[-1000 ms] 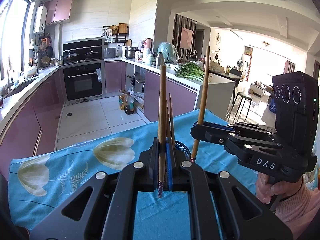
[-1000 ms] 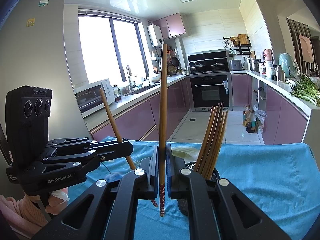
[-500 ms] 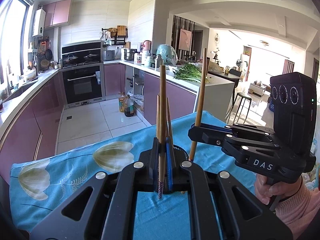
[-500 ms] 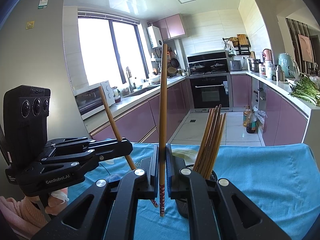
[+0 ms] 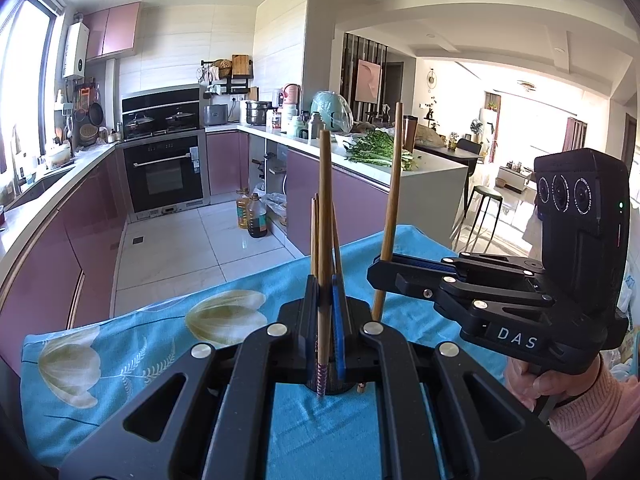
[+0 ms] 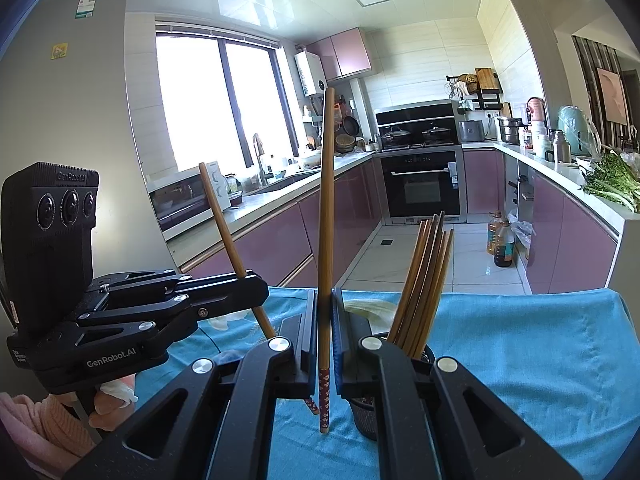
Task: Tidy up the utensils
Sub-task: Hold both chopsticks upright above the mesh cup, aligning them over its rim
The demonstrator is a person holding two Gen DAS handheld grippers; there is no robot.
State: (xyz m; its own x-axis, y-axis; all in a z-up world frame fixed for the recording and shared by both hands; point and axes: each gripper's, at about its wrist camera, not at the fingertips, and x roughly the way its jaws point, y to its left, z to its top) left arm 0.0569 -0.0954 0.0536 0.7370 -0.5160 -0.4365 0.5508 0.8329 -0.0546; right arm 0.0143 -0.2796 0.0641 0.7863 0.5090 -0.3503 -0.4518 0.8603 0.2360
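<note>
Right wrist: holder (image 6: pixel 427 354) visible (left: hidden) | each hand-held gripper (image 6: pixel 325 330) clenches a chopstick (image 6: pixel 326 216)

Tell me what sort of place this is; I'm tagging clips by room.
A home kitchen, open to a living area. It shows in the built-in oven, the sink under the window, and greens on the counter.

We see two brown chopsticks (image 6: pixel 326 216) (image 6: pixel 224 232) with patterned tips held upright, beside a dark mesh holder (image 6: pixel 366 420) crammed with more chopsticks (image 6: pixel 426 284).
</note>
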